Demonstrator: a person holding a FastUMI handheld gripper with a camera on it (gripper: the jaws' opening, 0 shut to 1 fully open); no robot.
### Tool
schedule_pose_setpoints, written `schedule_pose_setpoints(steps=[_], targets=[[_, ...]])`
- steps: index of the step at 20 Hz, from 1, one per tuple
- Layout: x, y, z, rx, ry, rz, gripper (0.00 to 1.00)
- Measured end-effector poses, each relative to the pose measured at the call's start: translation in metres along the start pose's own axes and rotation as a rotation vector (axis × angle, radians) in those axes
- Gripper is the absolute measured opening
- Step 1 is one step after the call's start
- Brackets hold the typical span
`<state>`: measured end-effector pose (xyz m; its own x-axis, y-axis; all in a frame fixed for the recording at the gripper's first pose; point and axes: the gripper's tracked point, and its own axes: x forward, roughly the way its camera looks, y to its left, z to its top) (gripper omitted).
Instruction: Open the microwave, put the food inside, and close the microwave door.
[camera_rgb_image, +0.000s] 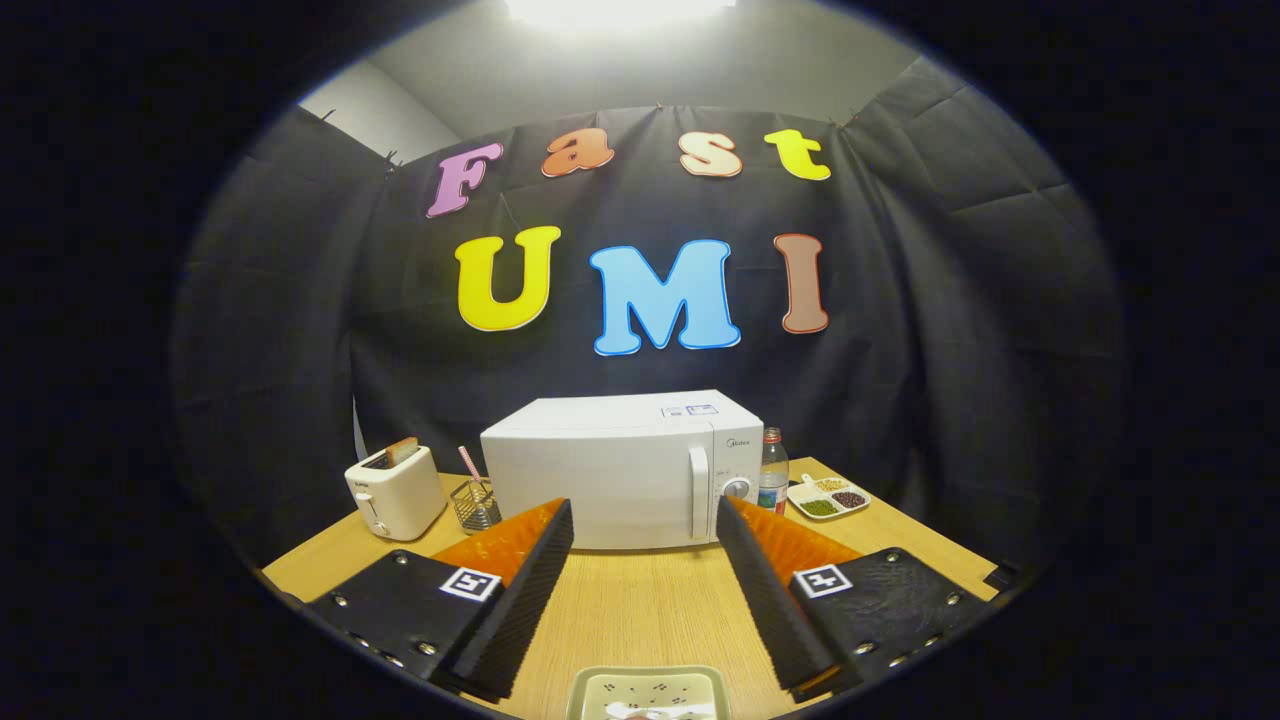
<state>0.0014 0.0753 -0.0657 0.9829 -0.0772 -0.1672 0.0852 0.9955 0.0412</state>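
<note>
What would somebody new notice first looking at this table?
Probably the white microwave, door shut, standing at the back of the wooden table straight beyond the open gripper. To its left stands a white toaster holding a slice of bread, with a small wire basket between them. Close in, between the fingers, sits a pale square plate.

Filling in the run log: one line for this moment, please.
claw open, empty | white box microwave door shut, beyond fingers | pale square food plate on wooden table, between fingers
</note>
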Motion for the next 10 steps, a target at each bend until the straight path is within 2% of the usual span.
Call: schedule_pose_setpoints(steps=[1,10], targets=[[-0.003,-0.002,-0.001,0.005,0.001,-0.002,0.98],[-0.017,-0.01,0.018,-0.014,-0.04,0.005,0.98]])
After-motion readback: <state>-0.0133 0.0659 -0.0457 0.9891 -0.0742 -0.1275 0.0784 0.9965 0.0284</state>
